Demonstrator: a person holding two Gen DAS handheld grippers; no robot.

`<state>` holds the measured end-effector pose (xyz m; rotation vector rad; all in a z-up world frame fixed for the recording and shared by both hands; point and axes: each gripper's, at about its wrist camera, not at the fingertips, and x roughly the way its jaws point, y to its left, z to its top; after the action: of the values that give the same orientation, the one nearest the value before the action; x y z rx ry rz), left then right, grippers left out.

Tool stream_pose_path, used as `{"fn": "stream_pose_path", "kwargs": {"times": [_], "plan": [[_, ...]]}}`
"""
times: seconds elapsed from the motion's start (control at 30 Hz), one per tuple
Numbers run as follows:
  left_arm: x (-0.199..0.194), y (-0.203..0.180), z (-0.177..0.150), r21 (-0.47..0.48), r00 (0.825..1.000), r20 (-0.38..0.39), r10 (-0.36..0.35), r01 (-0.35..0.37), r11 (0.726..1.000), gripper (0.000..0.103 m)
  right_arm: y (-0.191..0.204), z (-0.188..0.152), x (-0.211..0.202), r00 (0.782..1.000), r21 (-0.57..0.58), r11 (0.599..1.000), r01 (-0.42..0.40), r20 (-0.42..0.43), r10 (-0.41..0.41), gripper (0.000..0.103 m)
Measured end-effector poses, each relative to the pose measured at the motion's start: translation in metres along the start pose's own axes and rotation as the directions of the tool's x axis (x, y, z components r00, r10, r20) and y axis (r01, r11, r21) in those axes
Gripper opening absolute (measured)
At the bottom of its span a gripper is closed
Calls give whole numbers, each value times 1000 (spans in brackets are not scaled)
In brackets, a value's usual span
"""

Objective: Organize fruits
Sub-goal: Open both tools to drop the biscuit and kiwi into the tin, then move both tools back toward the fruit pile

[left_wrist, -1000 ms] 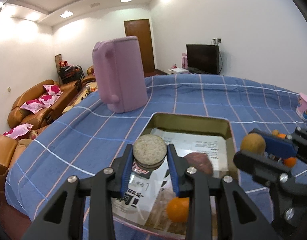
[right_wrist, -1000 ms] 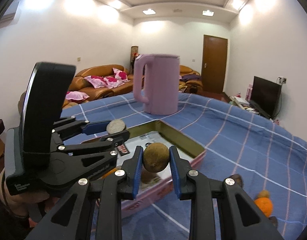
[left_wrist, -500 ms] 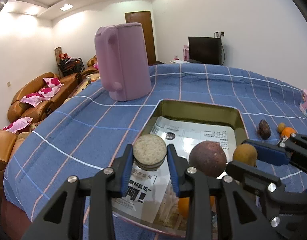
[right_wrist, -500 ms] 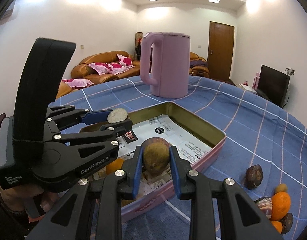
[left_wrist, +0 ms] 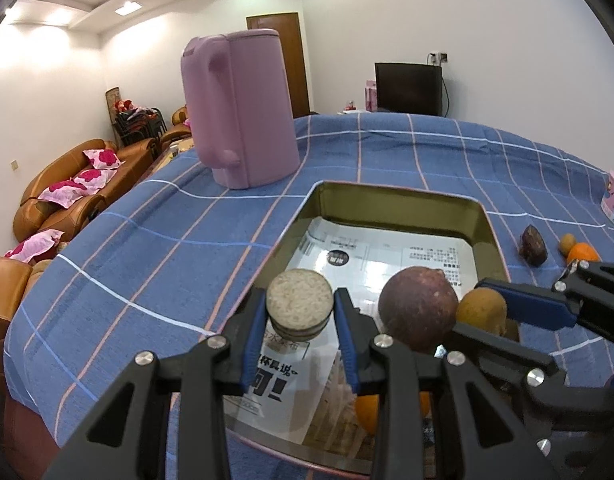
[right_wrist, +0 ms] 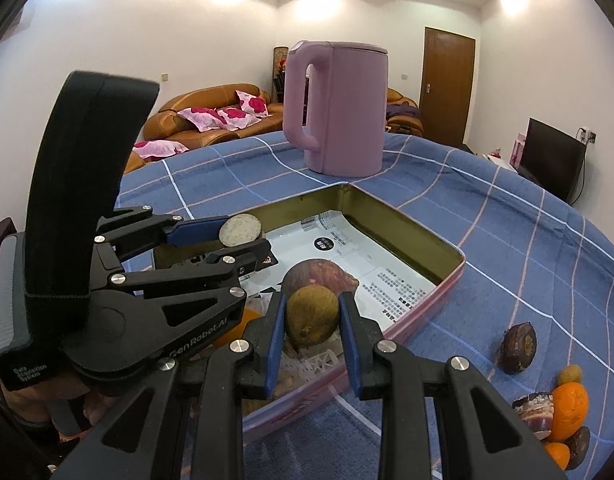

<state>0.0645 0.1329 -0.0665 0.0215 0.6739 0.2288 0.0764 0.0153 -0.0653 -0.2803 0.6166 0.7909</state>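
kettle [left_wrist: 243,112]: pink | tablecloth [left_wrist: 155,248]: blue, white-and-pink checks | tin [right_wrist: 407,216]: gold inside | orange [right_wrist: 569,404]: orange

We count two claws [right_wrist: 312,322] [right_wrist: 243,240], one metal tray [right_wrist: 411,216], one pink kettle [right_wrist: 339,108], two round purple fruits, one [right_wrist: 319,276] in the tray, one [right_wrist: 518,347] on the bench, and three oranges [right_wrist: 569,406] [right_wrist: 557,453] [right_wrist: 237,330].
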Motion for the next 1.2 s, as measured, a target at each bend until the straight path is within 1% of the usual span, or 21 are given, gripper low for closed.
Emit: {"fn": "stream_pose_path", "kwargs": {"times": [0.27, 0.37, 0.43, 0.5, 0.57, 0.6, 0.63, 0.67, 0.77, 0.93, 1.07, 1.2], "plan": [[0, 0, 0, -3, 1000, -3, 1, -1, 1000, 36, 1, 0, 2, 1000, -2, 1000, 1, -14, -1, 28], [-2, 1, 0, -8, 1000, 13, 1, -1, 1000, 41, 0, 0, 2, 1000, 1, 1000, -5, -13, 5, 29], [-4, 1, -2, -10, 1000, 21, -2, 2, 1000, 48, 0, 1, 2, 1000, 6, 1000, 0, -14, 0, 29], [-8, 2, -3, -13, 1000, 29, -6, 7, 1000, 53, -1, 0, 0, 1000, 15, 1000, 4, -4, -4, 30], [-16, 3, -3, -22, 999, 48, -2, 3, 1000, 60, -1, -1, -5, 1000, 15, 1000, 10, 22, -10, 32], [-19, 4, -2, -27, 998, 57, -1, 2, 1000, 66, -1, -1, -8, 999, 12, 1000, 16, 31, -17, 33], [-24, 4, -1, -35, 997, 71, -2, 4, 999, 72, -1, -2, -12, 999, 10, 1000, 27, 41, -28, 36], [-28, 3, 1, -37, 997, 81, -7, 10, 999, 72, -3, -3, -17, 998, 10, 999, 40, 53, -40, 38], [-40, -6, 5, -30, 994, 105, -27, 30, 999, 72, -14, -8, -34, 995, 35, 998, 57, 78, -60, 38], [-53, -43, 7, 32, 990, 114, -88, 85, 996, 73, -58, -30, -76, 983, 120, 981, 150, 84, -161, 38], [-53, -78, 7, 87, 986, 86, -140, 132, 987, 74, -98, -57, -104, 964, 199, 948, 247, 43, -261, 39], [-51, -107, 5, 124, 982, 50, -185, 177, 976, 74, -132, -82, -119, 945, 263, 910, 319, -13, -328, 40]]}}
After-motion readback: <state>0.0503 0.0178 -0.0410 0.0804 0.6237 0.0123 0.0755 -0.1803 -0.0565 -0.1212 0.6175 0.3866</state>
